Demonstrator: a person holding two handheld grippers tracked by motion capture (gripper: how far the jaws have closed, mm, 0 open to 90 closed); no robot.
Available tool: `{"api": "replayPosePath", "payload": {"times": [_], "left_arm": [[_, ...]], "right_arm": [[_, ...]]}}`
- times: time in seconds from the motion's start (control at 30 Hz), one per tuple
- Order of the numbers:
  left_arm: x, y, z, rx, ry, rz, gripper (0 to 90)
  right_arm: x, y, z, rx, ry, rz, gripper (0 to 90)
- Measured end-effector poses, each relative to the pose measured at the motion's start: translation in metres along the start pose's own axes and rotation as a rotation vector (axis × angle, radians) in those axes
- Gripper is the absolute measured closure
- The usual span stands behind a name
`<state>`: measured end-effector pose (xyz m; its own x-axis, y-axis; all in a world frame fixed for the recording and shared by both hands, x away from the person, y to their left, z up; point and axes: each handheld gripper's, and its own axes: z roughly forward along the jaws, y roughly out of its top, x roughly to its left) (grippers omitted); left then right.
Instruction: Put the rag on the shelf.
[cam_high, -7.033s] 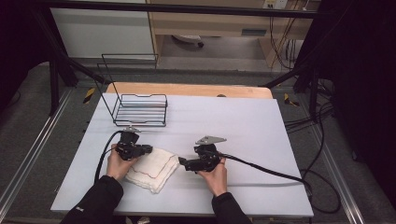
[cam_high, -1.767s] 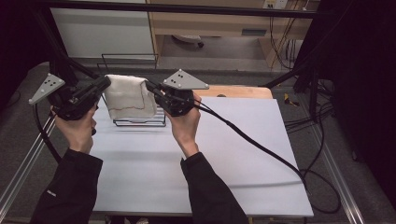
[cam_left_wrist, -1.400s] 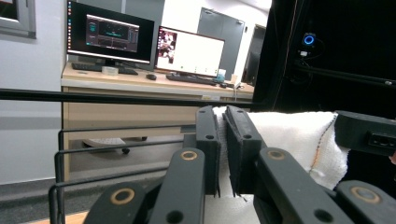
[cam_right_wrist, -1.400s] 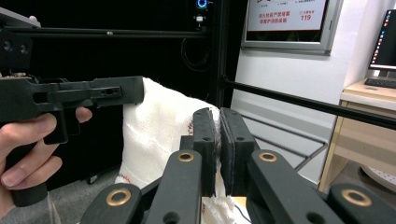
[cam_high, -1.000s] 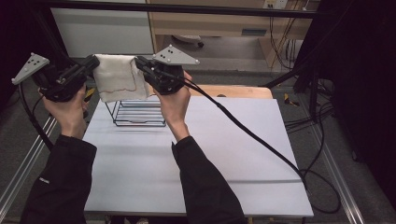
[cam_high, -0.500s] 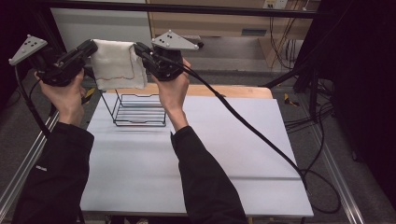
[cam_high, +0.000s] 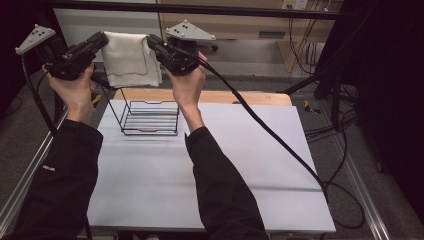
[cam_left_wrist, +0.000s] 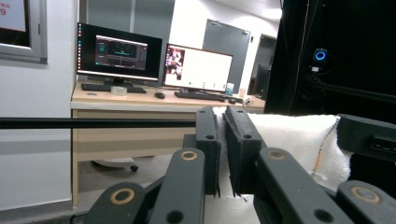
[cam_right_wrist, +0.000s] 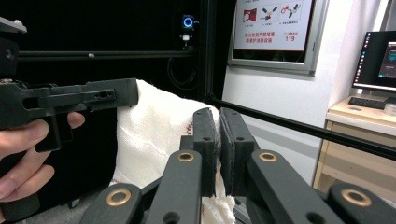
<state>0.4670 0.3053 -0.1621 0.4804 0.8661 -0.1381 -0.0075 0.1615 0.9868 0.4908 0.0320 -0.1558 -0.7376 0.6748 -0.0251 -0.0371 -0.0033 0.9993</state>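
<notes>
A white cloth (cam_high: 129, 57) hangs spread out in the air, held by its top corners high above the wire basket (cam_high: 149, 117). My left gripper (cam_high: 102, 40) is shut on its left top corner and my right gripper (cam_high: 150, 42) is shut on its right top corner. In the left gripper view the cloth (cam_left_wrist: 299, 140) is pinched between my closed jaws, with the left gripper (cam_left_wrist: 223, 140) in the foreground. In the right gripper view the cloth (cam_right_wrist: 154, 135) hangs from my right gripper (cam_right_wrist: 218, 144), and the other hand grips its gripper at the left.
The black wire basket stands at the back left of the white table (cam_high: 240, 165). A wooden board (cam_high: 250, 97) lies along the table's far edge. A black cable (cam_high: 280, 145) trails from my right gripper across the table. A desk with monitors (cam_left_wrist: 159, 60) stands beyond.
Both hands have risen and moved away from the person with the cloth stretched between them; it now hangs higher above the basket. Seven seconds ago it lay on the table.
</notes>
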Motion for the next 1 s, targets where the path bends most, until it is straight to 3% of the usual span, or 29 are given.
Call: {"api": "replayPosePath", "payload": {"times": [0.47,0.67,1.0], "left_arm": [[0.011,0.015,0.016,0.001,0.049,0.021,83.4],[0.017,0.010,0.025,0.012,0.052,0.025,83.3],[0.028,-0.003,0.024,0.002,0.042,0.000,83.3]], "right_arm": [[-0.004,0.014,0.021,0.005,-0.009,-0.017,85.9],[-0.010,0.009,0.030,0.015,-0.019,-0.003,85.9],[-0.008,0.002,0.035,0.031,-0.018,-0.009,85.9]]}}
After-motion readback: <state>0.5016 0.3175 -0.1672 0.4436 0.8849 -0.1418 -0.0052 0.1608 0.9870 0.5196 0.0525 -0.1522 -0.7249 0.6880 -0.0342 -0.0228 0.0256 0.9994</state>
